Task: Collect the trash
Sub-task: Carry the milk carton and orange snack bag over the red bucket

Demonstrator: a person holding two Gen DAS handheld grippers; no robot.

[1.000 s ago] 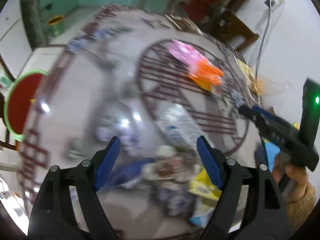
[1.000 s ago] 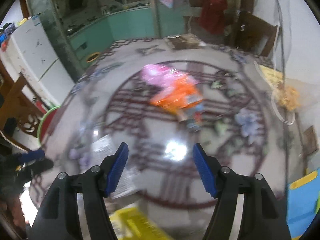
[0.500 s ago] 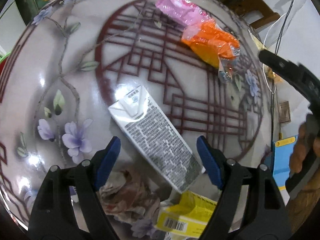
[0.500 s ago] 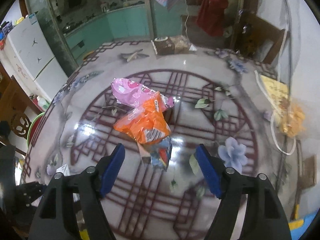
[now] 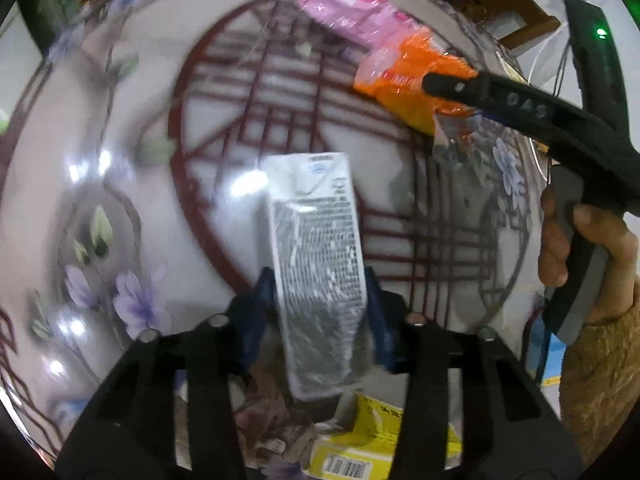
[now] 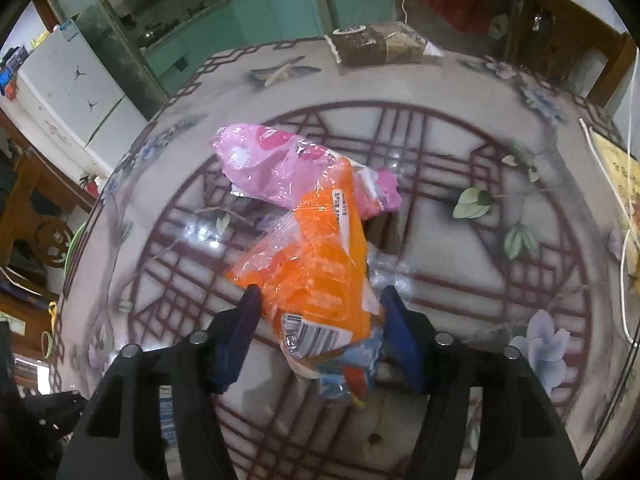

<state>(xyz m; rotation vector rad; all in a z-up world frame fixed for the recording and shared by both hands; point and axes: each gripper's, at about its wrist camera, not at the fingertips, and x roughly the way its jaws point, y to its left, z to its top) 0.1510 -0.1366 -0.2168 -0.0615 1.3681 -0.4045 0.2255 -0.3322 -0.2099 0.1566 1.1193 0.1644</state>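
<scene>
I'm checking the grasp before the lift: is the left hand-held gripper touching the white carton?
Touching. The left wrist view shows both blue pads pressed against the sides of the white carton.

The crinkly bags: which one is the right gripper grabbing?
The orange bag, between the right gripper fingers. The pink bag lies farther away, partly under it.

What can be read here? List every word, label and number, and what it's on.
Nothing reads clearly.
white carton: dense printed panel, too blurred to read.
orange wrapper: white lettering strip and barcode, illegible.
yellow box: barcode, digits too small to read.
</scene>
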